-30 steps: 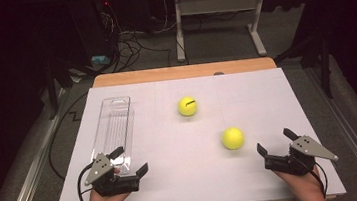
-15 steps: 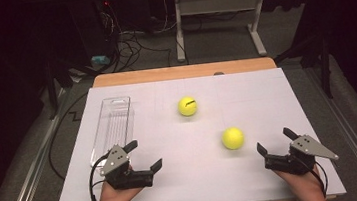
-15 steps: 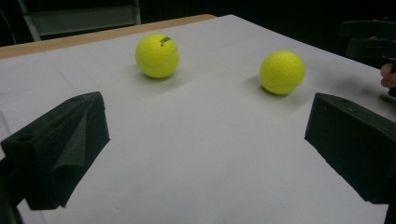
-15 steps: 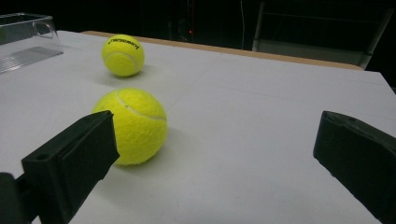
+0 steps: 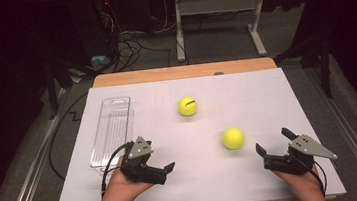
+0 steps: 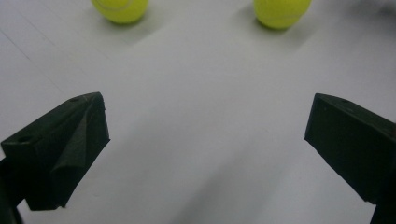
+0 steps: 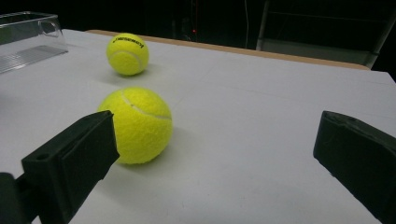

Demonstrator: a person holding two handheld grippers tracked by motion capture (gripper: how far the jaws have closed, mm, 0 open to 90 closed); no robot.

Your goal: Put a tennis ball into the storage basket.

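Two fuzzy yellow tennis balls on the white-covered table (image 5: pixel 266 96): the near ball (image 5: pixel 232 138) right of centre, the far ball (image 5: pixel 187 106) toward the back edge, well apart. Clear ribbed plastic tray (image 5: pixel 112 130) along the left edge, empty, likely the receptacle for the balls. Left gripper (image 5: pixel 161 171) near the front edge, jaws spread wide, holding nothing, aimed toward both balls. Right gripper (image 5: pixel 274 146) at the front right corner, jaws released, empty, its left jaw near the closer ball, seemingly lined up for a grasp.
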